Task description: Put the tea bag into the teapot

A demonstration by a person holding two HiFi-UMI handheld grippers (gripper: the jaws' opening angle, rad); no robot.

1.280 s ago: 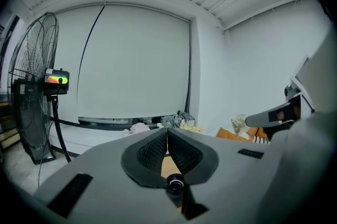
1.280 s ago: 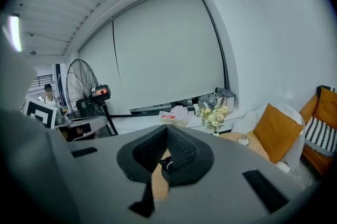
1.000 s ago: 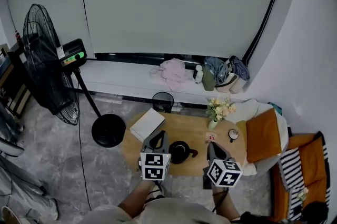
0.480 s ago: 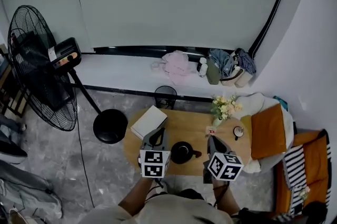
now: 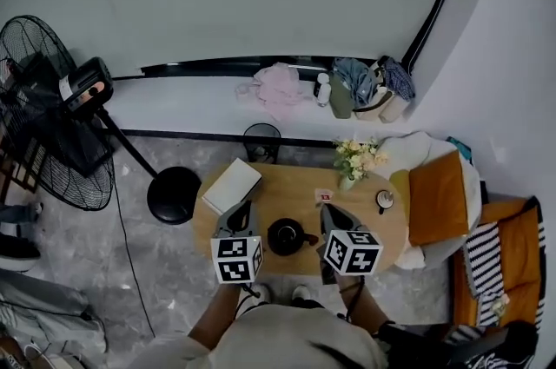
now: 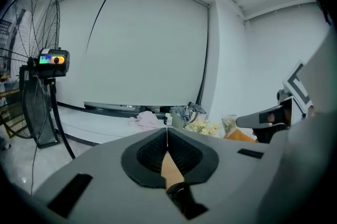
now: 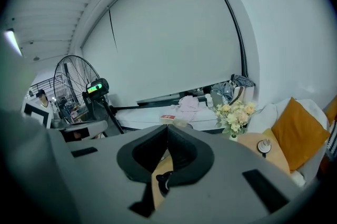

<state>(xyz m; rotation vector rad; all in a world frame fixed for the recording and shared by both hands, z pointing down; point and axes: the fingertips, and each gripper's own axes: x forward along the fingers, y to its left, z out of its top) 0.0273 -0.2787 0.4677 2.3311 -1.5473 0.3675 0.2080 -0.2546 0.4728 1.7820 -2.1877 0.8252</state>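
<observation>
A black teapot (image 5: 285,235) stands on the round wooden table (image 5: 295,195), between my two grippers. My right gripper (image 5: 326,207) is shut on the red-and-white tea bag (image 5: 323,195), which sticks out past its tips just right of and beyond the teapot. In the right gripper view the tea bag (image 7: 168,117) shows above the closed tips of the right gripper (image 7: 168,126), held clear of the table. My left gripper (image 5: 238,213) hovers left of the teapot, jaws together and holding nothing. In the left gripper view, part of the teapot (image 6: 181,194) shows under the closed left gripper (image 6: 167,131).
A white book (image 5: 231,185) lies on the table's far left. A vase of flowers (image 5: 352,161) and a small cup (image 5: 383,200) stand at its right. An orange cushion (image 5: 437,199) is beyond the right edge. A standing fan (image 5: 52,128) and a bin (image 5: 261,137) are on the floor.
The right gripper has carried the tea bag leftward, away from the small cup and nearer the teapot. The head view has shifted, so the table sits higher in it.
</observation>
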